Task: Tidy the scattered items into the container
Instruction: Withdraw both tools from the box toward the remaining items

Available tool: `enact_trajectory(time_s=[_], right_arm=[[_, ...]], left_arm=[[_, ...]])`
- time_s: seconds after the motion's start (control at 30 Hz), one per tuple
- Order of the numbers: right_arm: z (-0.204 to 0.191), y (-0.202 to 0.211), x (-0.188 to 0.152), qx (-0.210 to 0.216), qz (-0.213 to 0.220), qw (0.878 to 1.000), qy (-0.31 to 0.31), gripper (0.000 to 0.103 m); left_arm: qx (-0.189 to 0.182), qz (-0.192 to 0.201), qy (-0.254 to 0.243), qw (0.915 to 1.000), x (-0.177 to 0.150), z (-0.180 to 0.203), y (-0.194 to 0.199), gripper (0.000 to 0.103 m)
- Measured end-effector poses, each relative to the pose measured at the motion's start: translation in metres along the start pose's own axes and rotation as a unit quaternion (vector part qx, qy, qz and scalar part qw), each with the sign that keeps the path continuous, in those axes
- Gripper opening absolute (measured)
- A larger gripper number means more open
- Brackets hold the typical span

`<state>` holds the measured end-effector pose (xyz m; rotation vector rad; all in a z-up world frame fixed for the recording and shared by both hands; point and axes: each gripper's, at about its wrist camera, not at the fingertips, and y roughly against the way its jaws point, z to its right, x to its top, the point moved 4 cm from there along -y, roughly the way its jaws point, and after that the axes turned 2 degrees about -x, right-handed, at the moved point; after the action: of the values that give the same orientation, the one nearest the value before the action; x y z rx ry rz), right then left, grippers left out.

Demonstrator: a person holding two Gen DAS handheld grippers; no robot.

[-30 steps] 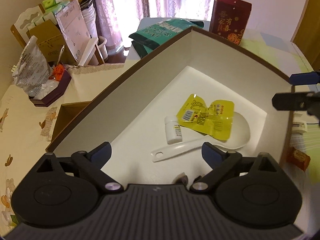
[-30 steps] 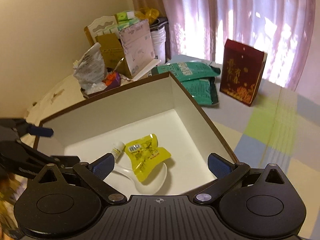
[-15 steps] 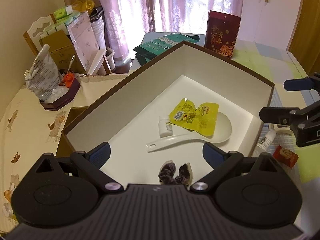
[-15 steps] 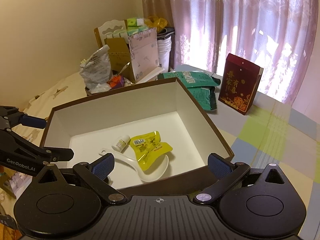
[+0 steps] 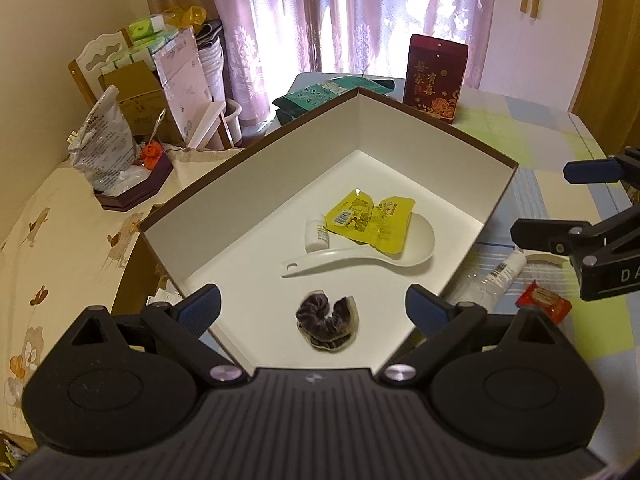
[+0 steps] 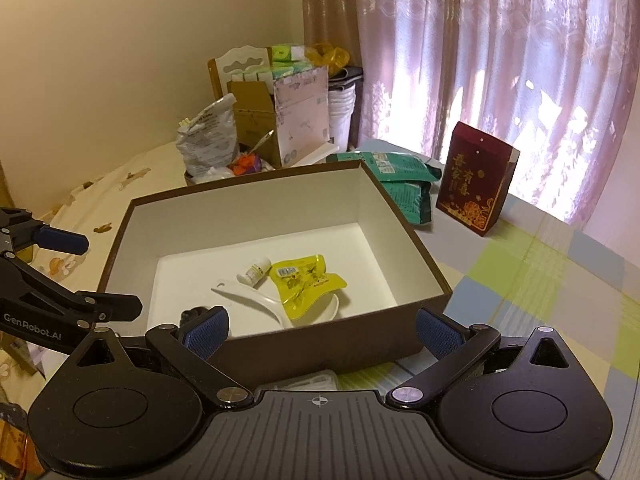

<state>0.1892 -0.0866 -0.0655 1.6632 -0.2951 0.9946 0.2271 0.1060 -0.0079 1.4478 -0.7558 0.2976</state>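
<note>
left gripper: we are holding fingers wide, gripping nothing, above the brown box | dark scrunchie lying on the box floor between them | beyond: white spoon, small bottle, yellow pouch | right gripper: spread wide, empty, facing the box wall | clear bottle and red packet lying on the desk beside the box

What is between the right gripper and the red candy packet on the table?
Nothing visible: the red candy packet lies uncovered beside the clear bottle, outside the box, just below the open right gripper.
</note>
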Motion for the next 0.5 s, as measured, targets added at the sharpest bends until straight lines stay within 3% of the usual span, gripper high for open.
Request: enact_trajectory(time_s=[0.5], right_arm=[[0.014,0.036,-0.028,0.018,0.002,1.000,0.001,0.103]], left_arm=[[0.021,0.012,0.017,0.9996,-0.021,0.028,0.035,0.097]])
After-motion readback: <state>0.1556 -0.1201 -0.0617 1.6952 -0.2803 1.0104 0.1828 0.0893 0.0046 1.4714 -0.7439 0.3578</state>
